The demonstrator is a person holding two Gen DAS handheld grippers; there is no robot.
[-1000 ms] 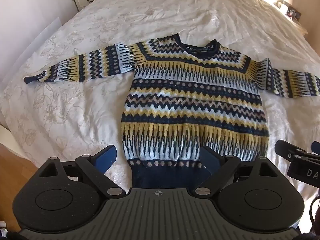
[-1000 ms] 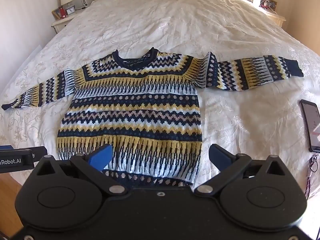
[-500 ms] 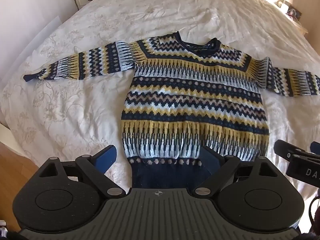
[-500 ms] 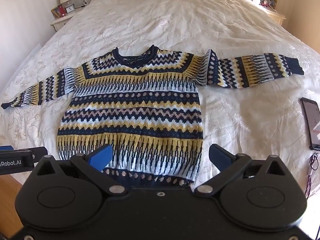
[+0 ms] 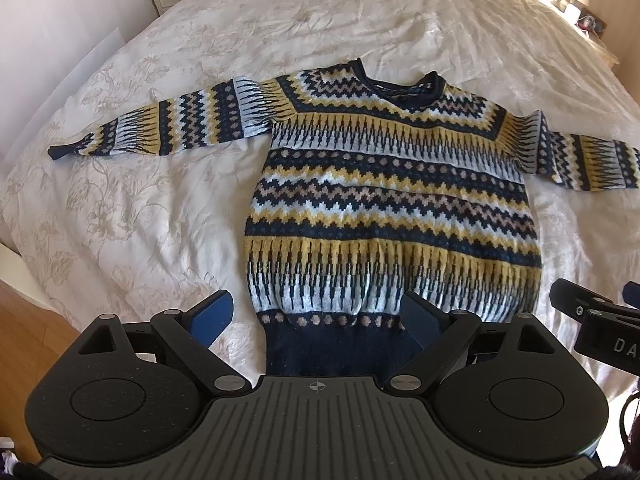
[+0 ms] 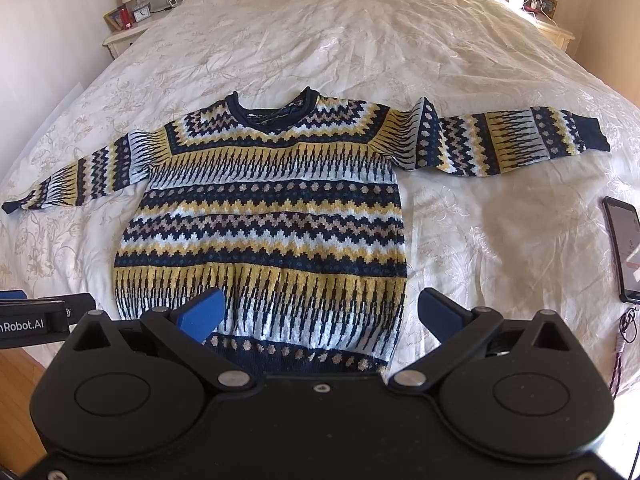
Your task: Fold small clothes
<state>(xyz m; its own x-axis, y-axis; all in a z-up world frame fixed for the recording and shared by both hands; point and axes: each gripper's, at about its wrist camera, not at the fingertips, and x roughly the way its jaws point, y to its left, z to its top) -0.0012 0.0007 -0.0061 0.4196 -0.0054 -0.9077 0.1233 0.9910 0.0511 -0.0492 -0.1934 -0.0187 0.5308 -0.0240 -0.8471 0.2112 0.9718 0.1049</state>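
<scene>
A patterned knit sweater (image 5: 392, 196) (image 6: 264, 216) in navy, yellow, white and tan lies flat on the bed, front up, both sleeves spread out sideways, its navy hem toward me. My left gripper (image 5: 318, 310) hovers open over the hem's left corner, nothing between its blue pads. Over the hem's right part my right gripper (image 6: 320, 312) hangs open too, its fingers wide and holding nothing. In the left wrist view the right gripper's side shows at the right edge; in the right wrist view the left gripper's side shows at the left edge.
The bed (image 6: 360, 40) carries a cream floral cover. A phone (image 6: 624, 252) with a cable lies at the bed's right edge. Nightstands (image 6: 124, 36) with lamps flank the headboard. Wooden floor (image 5: 28, 340) shows at the lower left.
The right wrist view has tilted down a little, so the sweater sits slightly higher in it. The left view is almost unchanged. Both grippers stay open.
</scene>
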